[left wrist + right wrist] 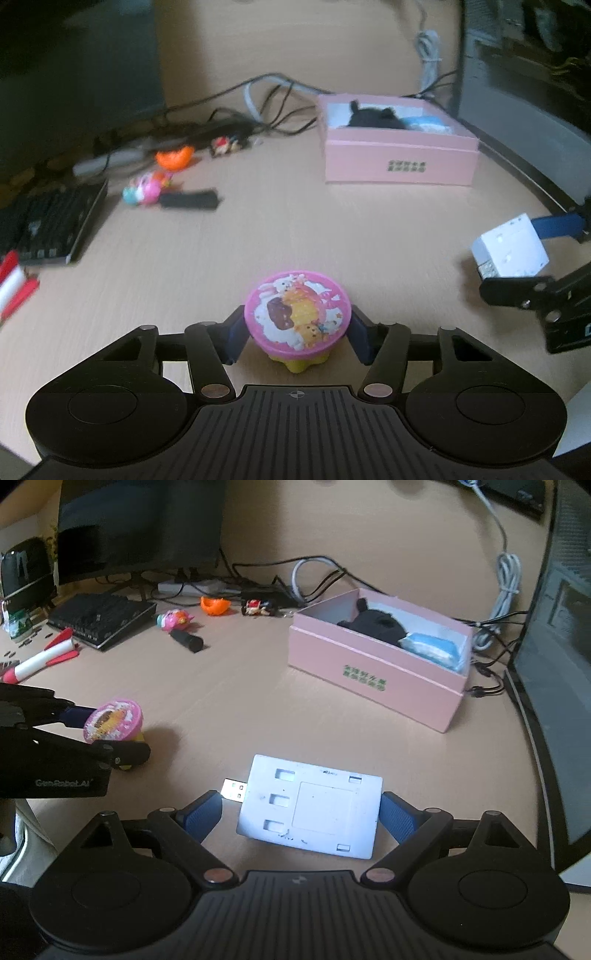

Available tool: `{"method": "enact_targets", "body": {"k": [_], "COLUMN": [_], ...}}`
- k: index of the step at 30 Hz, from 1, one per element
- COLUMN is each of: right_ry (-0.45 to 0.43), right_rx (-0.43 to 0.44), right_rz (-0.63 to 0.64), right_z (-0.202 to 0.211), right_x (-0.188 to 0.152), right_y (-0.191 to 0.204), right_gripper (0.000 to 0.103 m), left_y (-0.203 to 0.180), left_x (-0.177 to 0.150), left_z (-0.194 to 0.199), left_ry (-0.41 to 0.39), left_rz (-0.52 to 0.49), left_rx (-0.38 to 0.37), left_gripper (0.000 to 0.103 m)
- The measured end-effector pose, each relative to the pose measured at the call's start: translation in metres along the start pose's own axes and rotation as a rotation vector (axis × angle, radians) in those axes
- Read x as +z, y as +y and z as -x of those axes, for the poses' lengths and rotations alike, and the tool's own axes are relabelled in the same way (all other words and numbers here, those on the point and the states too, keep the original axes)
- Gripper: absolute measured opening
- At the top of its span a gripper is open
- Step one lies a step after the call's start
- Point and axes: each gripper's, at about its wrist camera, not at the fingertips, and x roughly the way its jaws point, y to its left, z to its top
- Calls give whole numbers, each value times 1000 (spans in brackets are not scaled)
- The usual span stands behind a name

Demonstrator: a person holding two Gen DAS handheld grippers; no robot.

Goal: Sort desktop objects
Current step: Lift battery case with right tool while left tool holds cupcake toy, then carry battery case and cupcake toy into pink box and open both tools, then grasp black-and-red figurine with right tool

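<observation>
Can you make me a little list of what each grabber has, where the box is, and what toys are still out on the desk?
left gripper: closed on the pink toy
right gripper: around the white card reader, left pad not touching
pink box: open, on the desk ahead
in the box: black thing, blue pack
still out: orange toy, black tube, toy rocket
</observation>
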Motion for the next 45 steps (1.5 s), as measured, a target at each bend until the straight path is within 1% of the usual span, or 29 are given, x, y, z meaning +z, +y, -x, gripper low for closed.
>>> {"method": "enact_targets", "body": {"k": [4, 8, 12, 15, 17, 18, 19, 20, 22, 23, 24, 27, 28, 29, 31, 34, 36, 39, 42, 45], "right_ry": [-51, -143, -262, -335, -372, -384, -388, -389, -376, -364, -349, -311, -300, -285, -248, -193, -155, -148, -154, -131], "right_rx": [-9, -53, -132, -181, -201, -205, -206, -207, -217, -215, -209, -186, -175, -160, -144, -114, -124, -130, -111, -77], "right_rz": [-41, -86, -139, -183, -206, -216, -227, -242, -275, -290, -309, -332, -336, -342, -355, -356, -367, -363, -373, -376], "right_z": [19, 46, 73, 86, 90, 89, 88, 84, 74, 68, 60, 34, 25, 11, -19, -63, -85, -95, -95, -98], "right_x": [9, 30, 64, 92, 111, 121, 128, 139, 156, 164, 173, 194, 200, 208, 221, 234, 238, 236, 228, 221], "right_y": [-11, -28, -46, -58, -63, -66, -68, -73, -81, -86, -92, -104, -108, -112, -118, -125, -129, -126, -124, -114], "right_gripper": [92, 92, 92, 92, 92, 92, 92, 92, 92, 92, 92, 92, 92, 92, 92, 93, 93, 97, 100, 100], "left_y": [-3, -11, -24, -31, -37, -39, -42, -44, -42, -37, -32, -9, 0, 9, 23, 48, 63, 83, 96, 105], "left_x": [22, 61, 101, 131, 152, 160, 168, 174, 172, 167, 160, 134, 128, 119, 107, 86, 76, 67, 58, 49], "left_z": [4, -1, -10, -23, -39, -47, -57, -67, -74, -74, -72, -68, -68, -70, -73, -68, -64, -64, -65, -61], "left_ry": [-76, -160, -242, -294, -347, -367, -363, -338, -304, -293, -278, -216, -184, -146, -99, -56, -43, -17, 15, 36], "left_rz": [-51, -108, -164, -184, -169, -155, -152, -155, -141, -132, -123, -81, -58, -30, 10, 57, 95, 177, 251, 279], "left_rx": [-41, -94, -149, -182, -192, -196, -209, -221, -235, -245, -250, -250, -247, -238, -220, -166, -127, -74, -30, 2], "left_gripper": [61, 61, 61, 61, 63, 68, 80, 84, 86, 92, 95, 96, 96, 96, 96, 97, 98, 100, 100, 100]}}
